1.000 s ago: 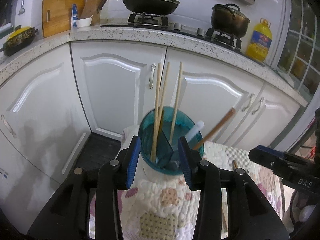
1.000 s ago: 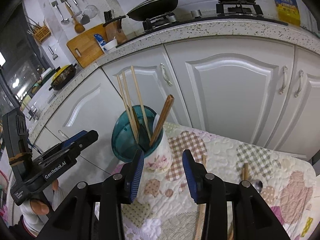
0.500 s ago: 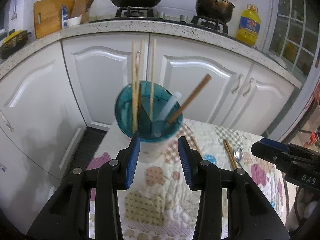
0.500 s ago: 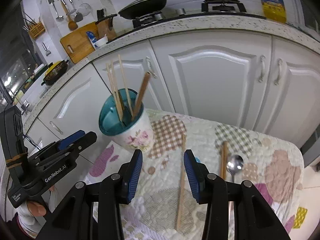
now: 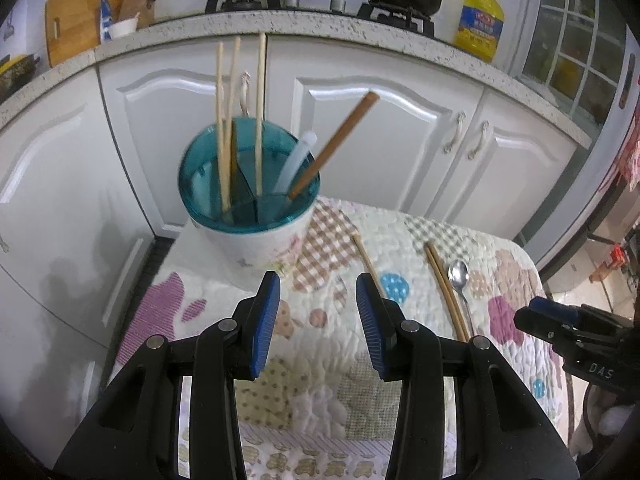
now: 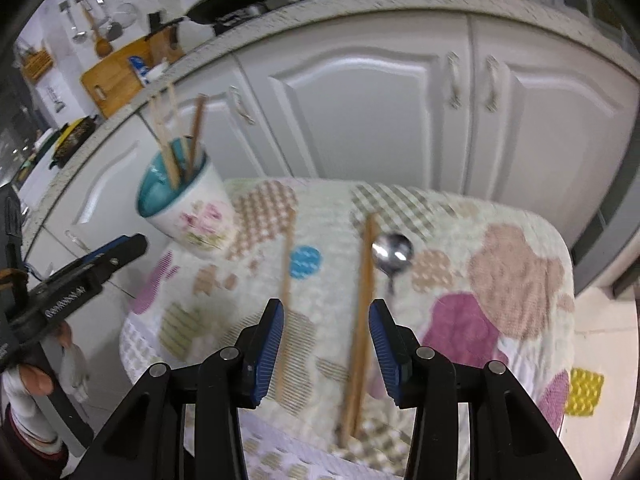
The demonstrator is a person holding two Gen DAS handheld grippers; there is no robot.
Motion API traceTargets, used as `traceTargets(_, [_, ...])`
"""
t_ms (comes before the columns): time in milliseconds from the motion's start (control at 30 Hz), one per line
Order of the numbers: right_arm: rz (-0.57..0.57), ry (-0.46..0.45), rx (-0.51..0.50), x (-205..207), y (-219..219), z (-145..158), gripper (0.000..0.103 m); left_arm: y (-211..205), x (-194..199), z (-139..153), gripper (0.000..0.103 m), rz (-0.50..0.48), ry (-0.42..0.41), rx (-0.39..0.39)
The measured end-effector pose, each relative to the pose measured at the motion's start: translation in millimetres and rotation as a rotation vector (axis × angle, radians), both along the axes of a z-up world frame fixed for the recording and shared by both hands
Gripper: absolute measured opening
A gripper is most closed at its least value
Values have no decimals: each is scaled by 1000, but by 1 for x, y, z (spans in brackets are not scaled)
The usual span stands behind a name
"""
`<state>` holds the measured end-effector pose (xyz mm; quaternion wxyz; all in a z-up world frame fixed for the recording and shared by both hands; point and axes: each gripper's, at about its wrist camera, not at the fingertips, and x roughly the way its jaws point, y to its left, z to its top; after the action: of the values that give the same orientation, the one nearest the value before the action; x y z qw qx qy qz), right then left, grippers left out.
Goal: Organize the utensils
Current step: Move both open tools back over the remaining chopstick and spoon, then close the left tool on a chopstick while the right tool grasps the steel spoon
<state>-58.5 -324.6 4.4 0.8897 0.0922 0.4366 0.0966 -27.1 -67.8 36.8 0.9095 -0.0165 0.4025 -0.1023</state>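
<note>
Right hand-held gripper (image 6: 326,330) apart above chopsticks (image 6: 360,328), spoon (image 6: 392,254) beside, utensil cup (image 6: 188,208) left.

Even indoor light, strong fisheye bending with dark corners; the right wrist view is motion-blurred.

The right gripper (image 6: 326,334) hangs with jaws apart over the quilted cloth (image 6: 500,280), nothing between its pads. Beside the metal spoon (image 6: 392,254) lies a pair of brown chopsticks (image 6: 362,320); a single chopstick (image 6: 285,280) lies further toward the utensil holder (image 6: 188,208).
</note>
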Motion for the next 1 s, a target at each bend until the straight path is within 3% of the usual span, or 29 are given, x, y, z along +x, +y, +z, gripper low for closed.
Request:
traceTargets(433, [-68,67,5,41,-39,-42,42,-12,11,-32,39,-26,90,-11])
traceTargets(900, [65,60,-27,112,-40,-69,42,-40,43,-64,39,-61,189,-27])
traceTargets(1000, [98,59,-1,121,-40,-75,35,-46,53,-73,39,-65,212,-33])
